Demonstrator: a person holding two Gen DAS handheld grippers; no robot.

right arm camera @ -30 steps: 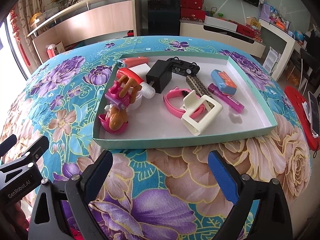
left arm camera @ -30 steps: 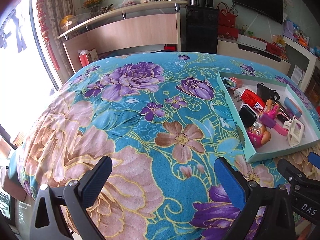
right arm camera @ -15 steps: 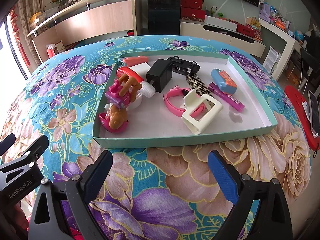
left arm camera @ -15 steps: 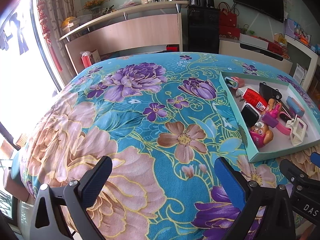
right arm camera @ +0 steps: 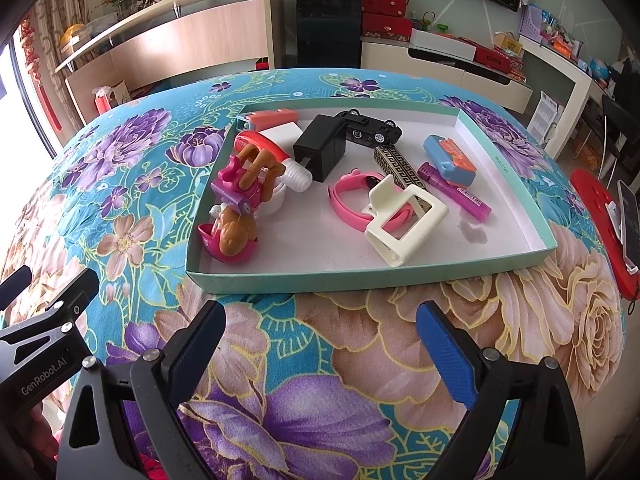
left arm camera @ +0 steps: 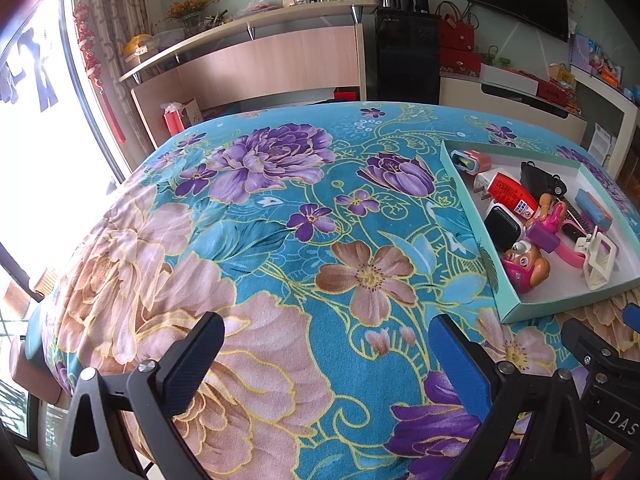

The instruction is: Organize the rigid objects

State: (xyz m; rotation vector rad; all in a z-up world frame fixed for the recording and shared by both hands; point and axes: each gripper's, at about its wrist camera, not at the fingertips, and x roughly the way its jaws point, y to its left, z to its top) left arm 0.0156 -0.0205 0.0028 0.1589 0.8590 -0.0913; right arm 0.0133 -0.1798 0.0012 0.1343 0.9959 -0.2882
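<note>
The left gripper (left arm camera: 326, 354) is being held level with its blue-padded fingers (left arm camera: 192, 354) spread wide and nothing between them. The right gripper (right arm camera: 320, 344) is likewise being held wide apart and empty.

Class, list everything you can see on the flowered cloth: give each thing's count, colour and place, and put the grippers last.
tray: 1, mint green, on the flowered cloth
hair claw: 1, cream, near front, over the band
band: 1, pink, tray middle
charger: 1, black, tray back
toy car: 1, black, back, upside down
dog toy: 1, pink and brown, front left corner
tube: 1, red and white, left side
blue case: 1, blue and orange, right side
lighter: 1, purple, right side
left gripper: 1, black with blue pads, open, over cloth
right gripper: 1, same, open, before the tray
</note>
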